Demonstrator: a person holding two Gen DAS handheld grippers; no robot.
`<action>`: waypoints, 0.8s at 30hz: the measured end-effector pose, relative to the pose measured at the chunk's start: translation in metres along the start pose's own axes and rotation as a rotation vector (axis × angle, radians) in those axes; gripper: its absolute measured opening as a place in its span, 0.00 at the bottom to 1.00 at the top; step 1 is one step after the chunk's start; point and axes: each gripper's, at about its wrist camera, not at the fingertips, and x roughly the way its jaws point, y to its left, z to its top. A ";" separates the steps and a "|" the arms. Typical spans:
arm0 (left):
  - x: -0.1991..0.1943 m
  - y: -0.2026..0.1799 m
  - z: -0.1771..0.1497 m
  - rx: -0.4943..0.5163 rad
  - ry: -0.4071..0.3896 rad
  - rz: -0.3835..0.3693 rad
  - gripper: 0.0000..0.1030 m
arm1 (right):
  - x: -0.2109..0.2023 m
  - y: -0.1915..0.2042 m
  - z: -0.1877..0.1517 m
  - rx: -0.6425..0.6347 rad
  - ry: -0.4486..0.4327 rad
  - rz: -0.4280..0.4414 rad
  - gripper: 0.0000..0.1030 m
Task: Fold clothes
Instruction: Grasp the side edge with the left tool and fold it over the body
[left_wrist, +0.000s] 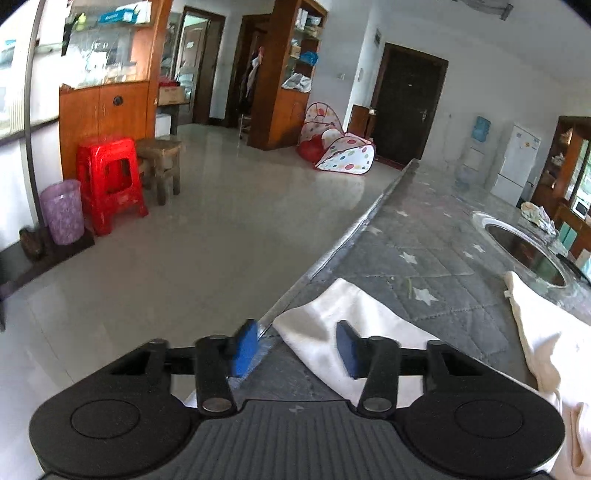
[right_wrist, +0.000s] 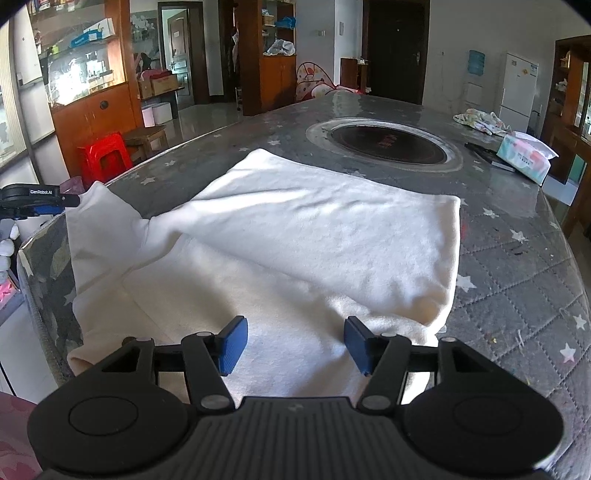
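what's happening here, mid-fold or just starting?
Mid-fold, it looks like. A person with a handheld gripper in each hand is folding a white fleecy garment on a grey quilted star-print table cover. The body already lies doubled over. The left gripper is at the table edge with its blue pads either side of a white sleeve end, jaws open, not pinching it. The right gripper hovers open over the garment's near edge, holding nothing.
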 end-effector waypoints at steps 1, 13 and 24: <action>0.001 0.000 -0.001 0.005 -0.002 0.001 0.32 | 0.000 0.000 0.000 0.000 -0.001 0.000 0.57; -0.032 -0.020 0.016 0.005 -0.063 -0.188 0.06 | -0.014 -0.004 -0.001 0.035 -0.053 0.005 0.57; -0.087 -0.122 0.030 0.173 -0.043 -0.593 0.06 | -0.037 -0.020 -0.011 0.086 -0.117 -0.004 0.57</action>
